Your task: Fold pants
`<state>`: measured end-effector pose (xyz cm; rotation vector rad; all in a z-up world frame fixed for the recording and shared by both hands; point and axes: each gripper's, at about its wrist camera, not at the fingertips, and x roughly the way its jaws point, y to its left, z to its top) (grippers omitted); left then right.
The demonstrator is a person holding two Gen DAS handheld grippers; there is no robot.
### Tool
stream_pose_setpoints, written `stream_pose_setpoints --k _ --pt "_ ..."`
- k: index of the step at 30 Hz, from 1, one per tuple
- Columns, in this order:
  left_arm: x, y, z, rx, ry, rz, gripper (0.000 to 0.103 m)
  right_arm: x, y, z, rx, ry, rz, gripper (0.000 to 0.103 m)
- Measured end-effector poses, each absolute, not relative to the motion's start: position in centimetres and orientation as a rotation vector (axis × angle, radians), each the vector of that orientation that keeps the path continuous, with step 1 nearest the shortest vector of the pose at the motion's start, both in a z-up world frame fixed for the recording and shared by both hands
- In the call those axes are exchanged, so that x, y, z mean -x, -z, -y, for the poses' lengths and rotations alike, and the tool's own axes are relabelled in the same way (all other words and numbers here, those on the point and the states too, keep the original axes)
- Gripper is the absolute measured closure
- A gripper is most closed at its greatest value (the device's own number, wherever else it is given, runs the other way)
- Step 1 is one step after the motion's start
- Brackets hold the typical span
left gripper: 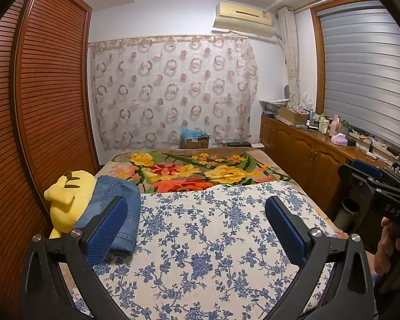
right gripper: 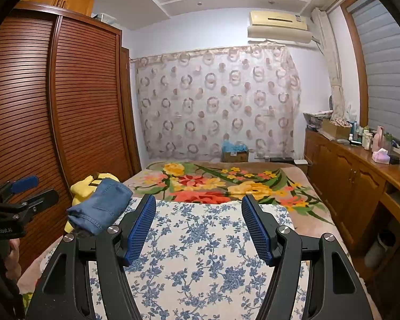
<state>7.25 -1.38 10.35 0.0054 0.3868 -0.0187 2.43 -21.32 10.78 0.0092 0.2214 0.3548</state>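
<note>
Lying folded left of both fingers (right gripper: 144,224), untouched: jeans (right gripper: 101,206).

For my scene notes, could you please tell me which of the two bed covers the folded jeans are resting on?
The folded jeans rest on the blue-and-white floral cover, at its left edge beside the yellow plush toy, not on the multicoloured flower blanket farther back.
</note>
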Motion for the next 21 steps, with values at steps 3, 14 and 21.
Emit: stream_pose_setpoints --k 3,14,21 --pt "-7.24 -10.34 1.36 -0.004 0.020 -0.387 0.000 -2.43 -10.80 21.29 -0.008 -0.354 -0.221 0.034" --pt "-7.11 -10.54 1.53 -0.003 0.019 -0.387 0.000 -2.41 -10.76 21.37 -0.006 -0.353 -0.221 0.034" --pt "-7.10 -10.52 1.53 -0.004 0.018 -0.384 0.000 -2.33 -10.69 21.39 -0.006 -0.354 -0.223 0.034"
